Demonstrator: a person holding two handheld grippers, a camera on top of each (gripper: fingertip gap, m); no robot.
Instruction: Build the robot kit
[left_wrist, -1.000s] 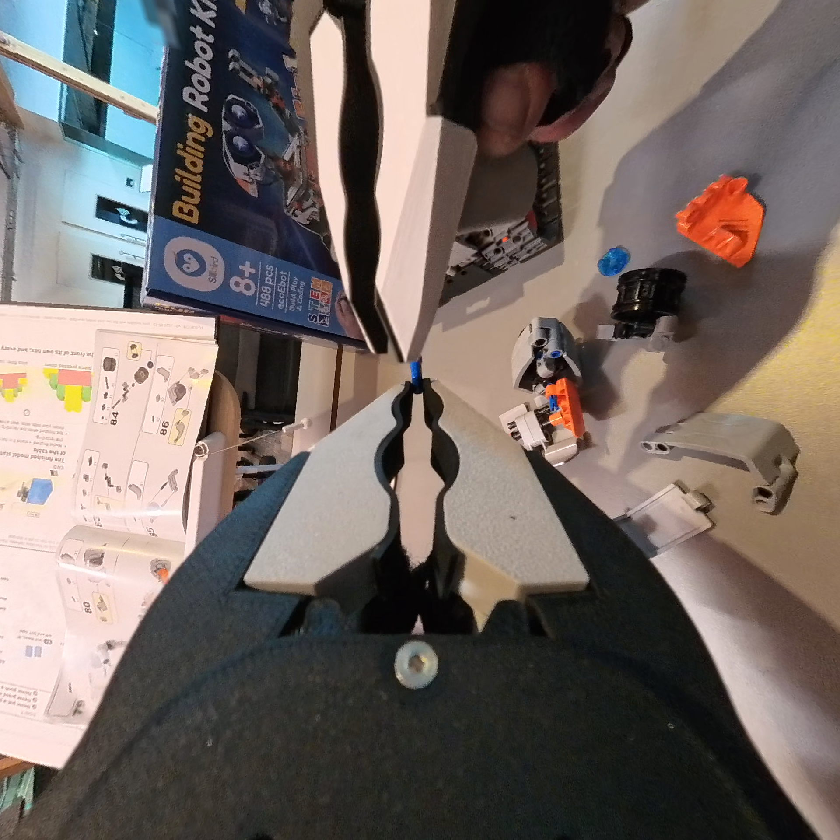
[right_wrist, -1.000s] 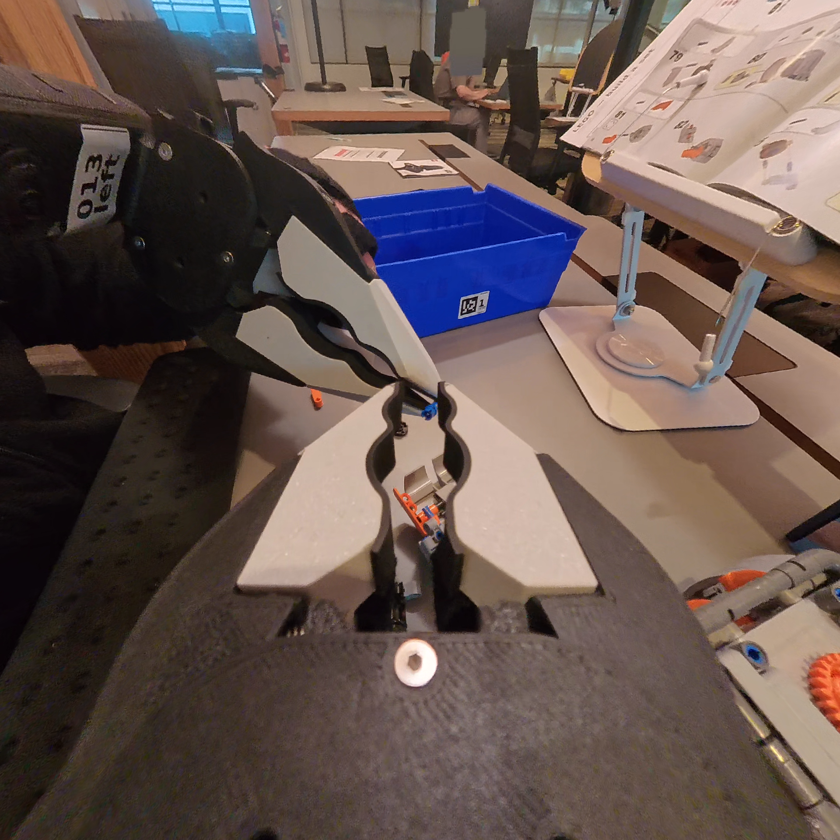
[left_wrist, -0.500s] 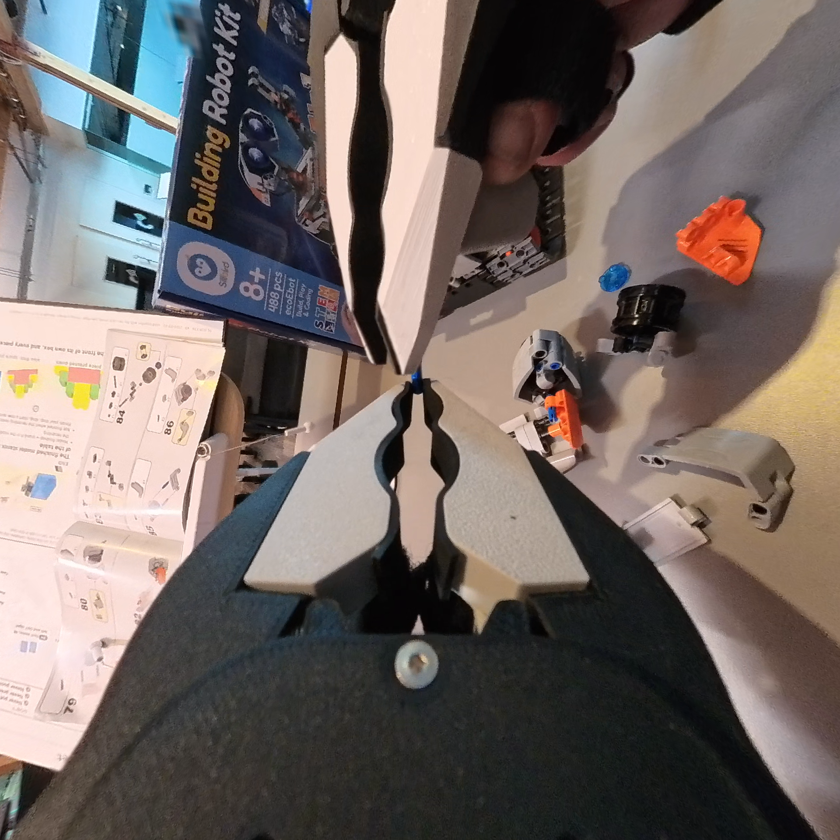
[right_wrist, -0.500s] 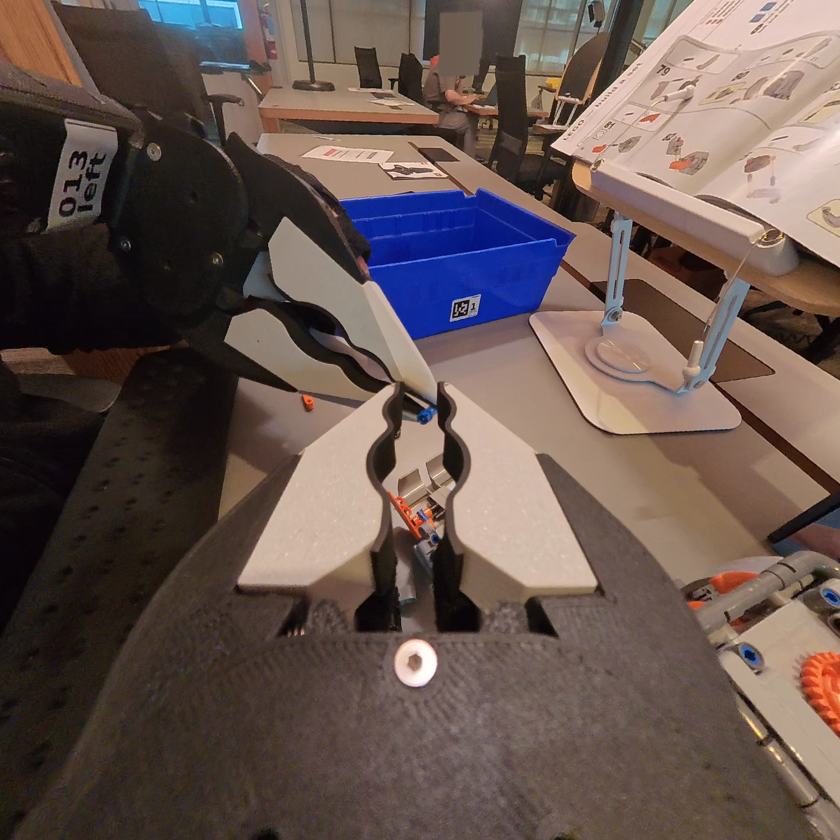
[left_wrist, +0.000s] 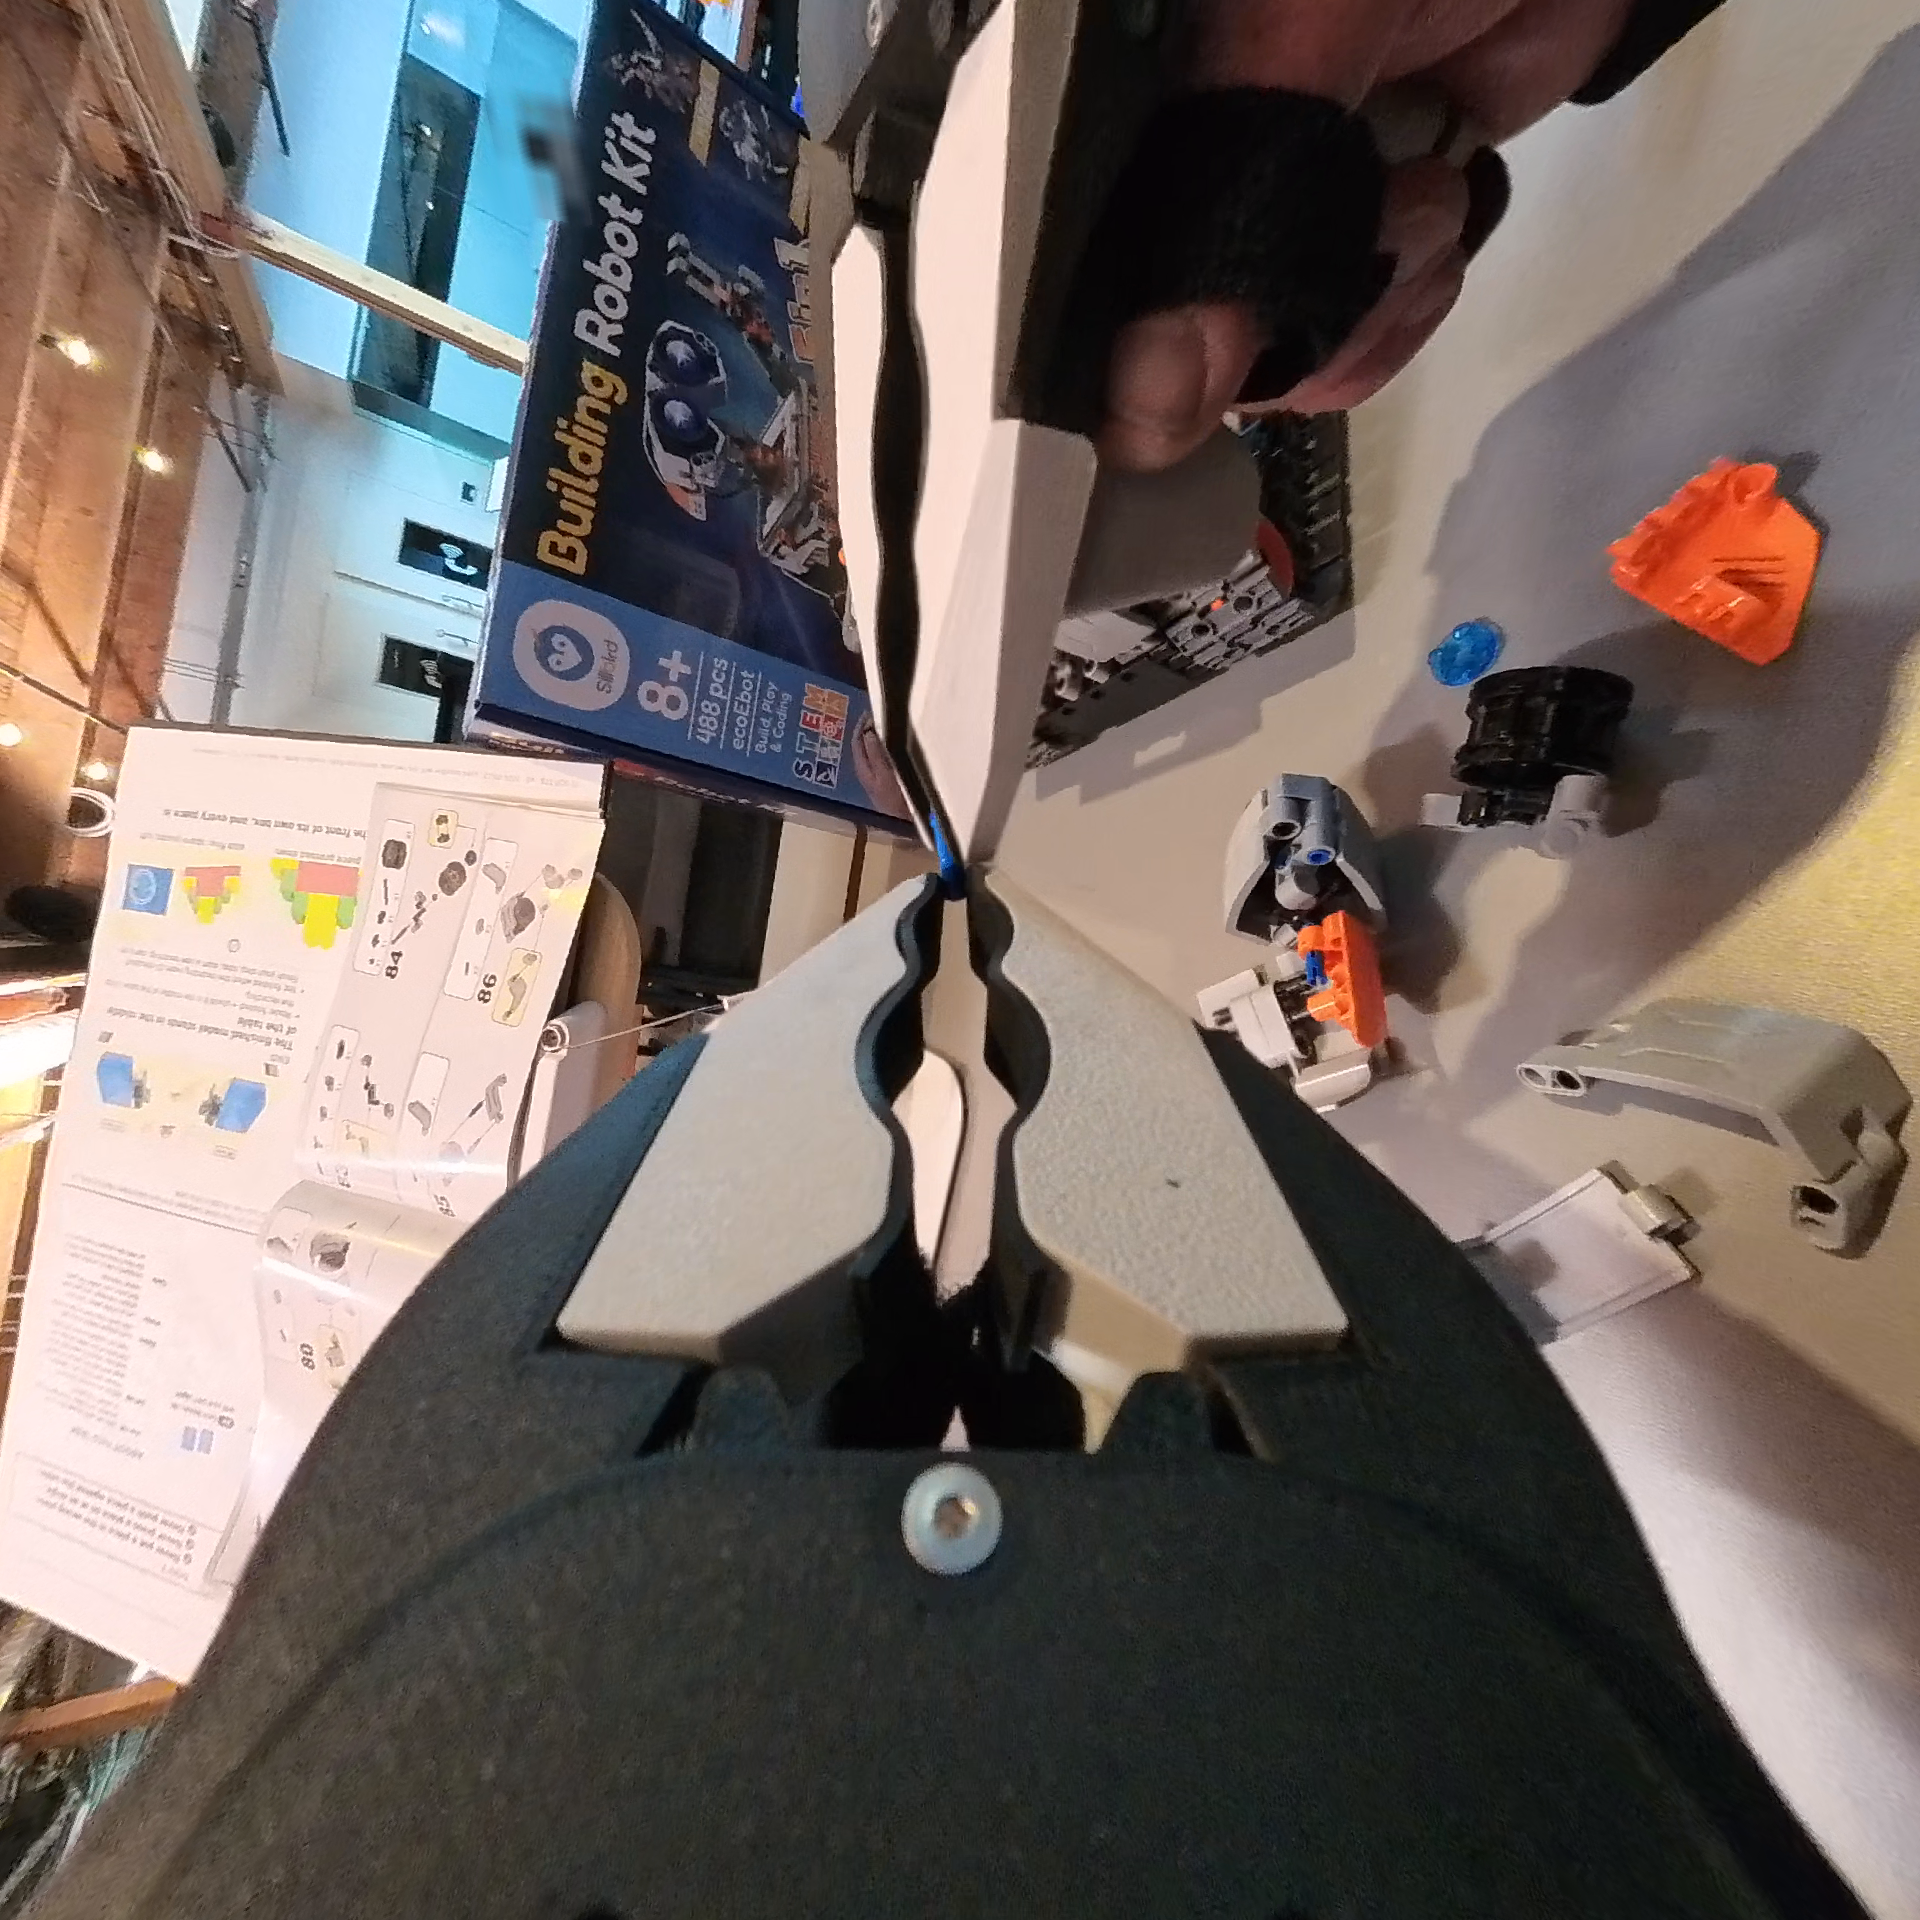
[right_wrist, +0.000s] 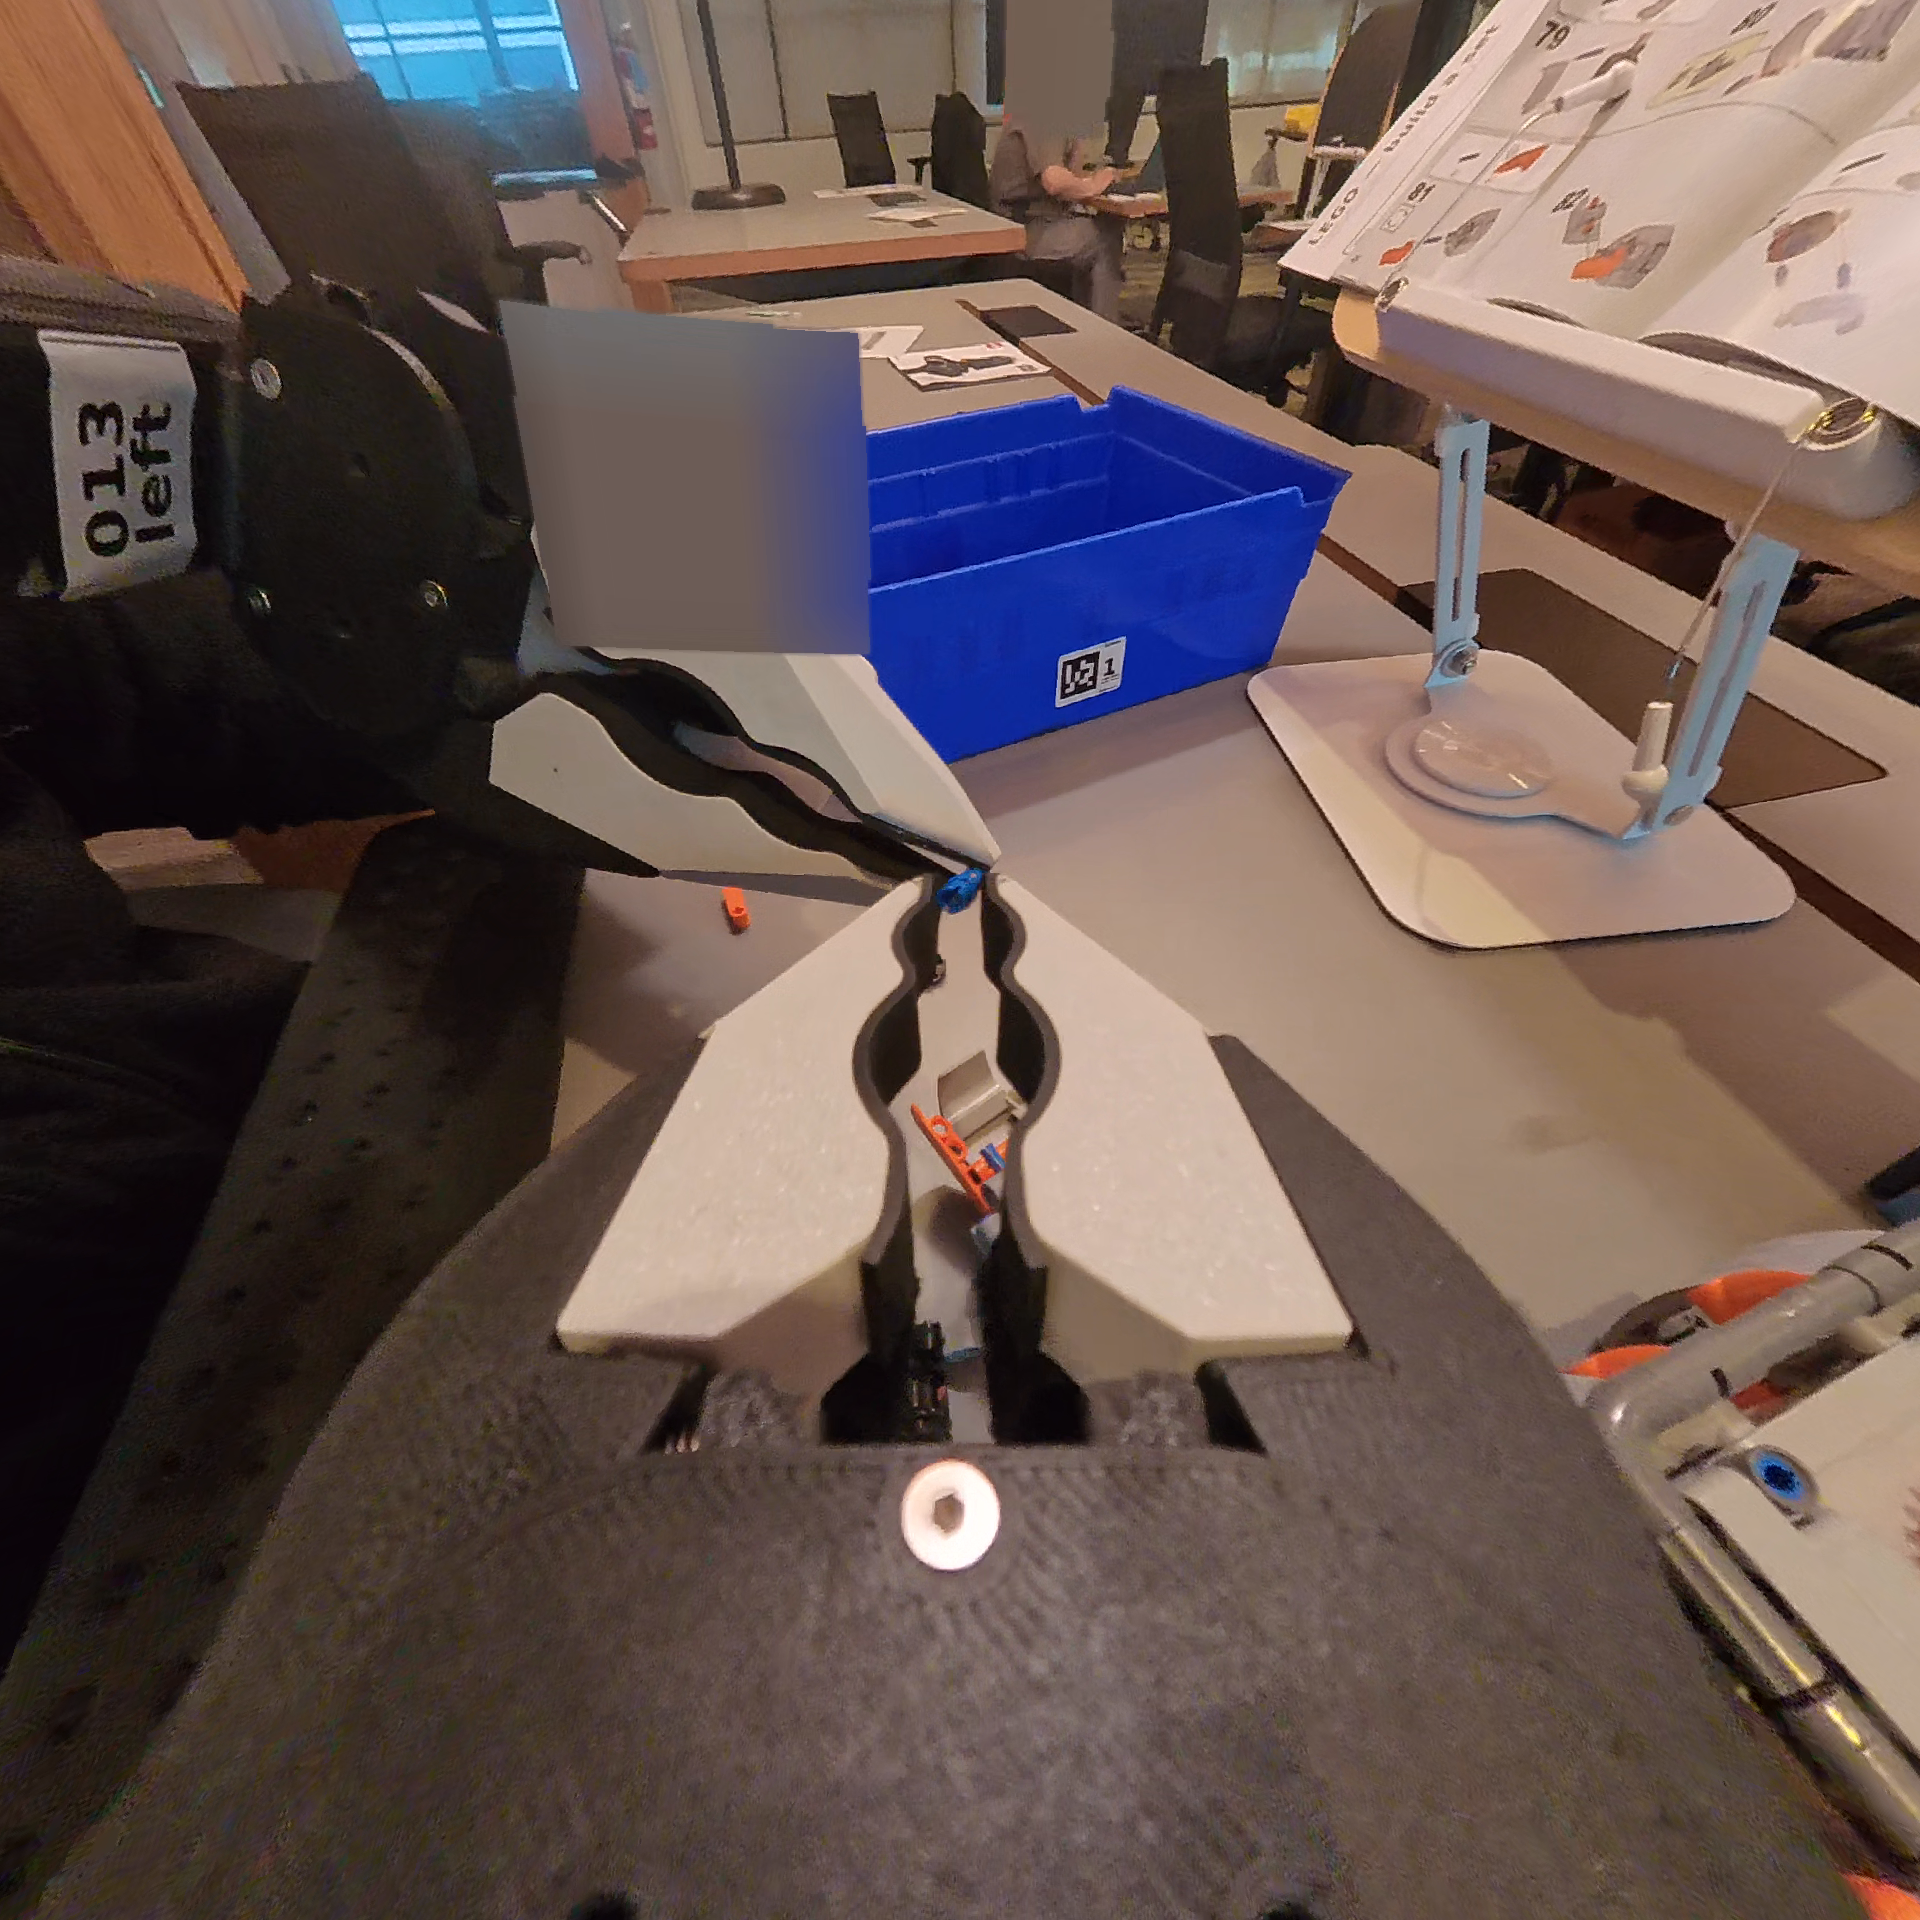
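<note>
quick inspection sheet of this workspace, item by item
surface: grey table, loose parts spread on it
job's things: small blue pin pinched at both grippers' tips
clutter: orange piece, black wheel, grey curved panel, grey-orange subassembly
grippers: left gripper shut on the pin; right gripper tips meet it too
cables: nothing seen
surroundings: blue bin, instruction booklet on a white stand, kit box
</note>
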